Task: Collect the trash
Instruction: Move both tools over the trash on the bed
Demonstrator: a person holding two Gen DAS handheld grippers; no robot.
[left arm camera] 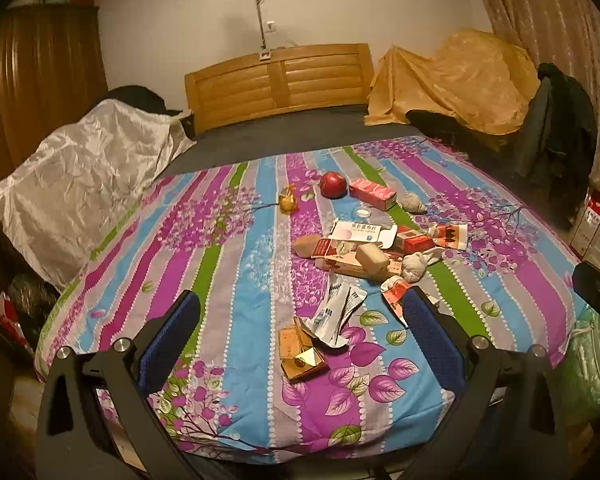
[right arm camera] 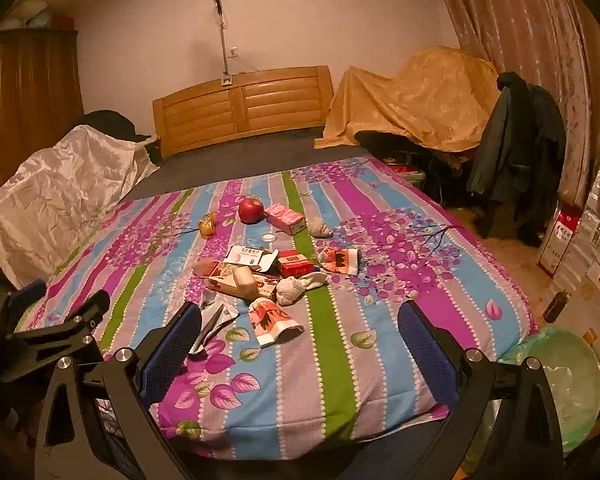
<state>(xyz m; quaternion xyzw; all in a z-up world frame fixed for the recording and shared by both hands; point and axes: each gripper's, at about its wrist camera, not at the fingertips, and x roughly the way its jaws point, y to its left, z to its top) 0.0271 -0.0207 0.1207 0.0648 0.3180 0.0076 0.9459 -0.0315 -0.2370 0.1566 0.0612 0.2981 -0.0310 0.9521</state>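
Observation:
Trash lies scattered on the striped floral bedspread [left arm camera: 236, 392]: a flattened gold box [left arm camera: 301, 354], a crumpled silver wrapper [left arm camera: 335, 314], a torn red-white packet [right arm camera: 274, 320], flattened cartons [left arm camera: 355, 236], a red box [right arm camera: 295, 264], a pink carton [left arm camera: 371, 193] and crumpled tissues [right arm camera: 298, 286]. A red apple [left arm camera: 333, 184] lies farther back. My left gripper [left arm camera: 300, 326] is open above the near edge, the gold box between its fingers. My right gripper [right arm camera: 300, 334] is open and empty, just short of the torn packet.
A green-lined bin [right arm camera: 571, 380] stands on the floor at the bed's right corner. A wooden headboard [left arm camera: 278, 80] is at the back, a white sheet-covered pile [left arm camera: 76, 184] left, a tan covered heap [left arm camera: 455, 76] and hanging dark coat [right arm camera: 515, 148] right.

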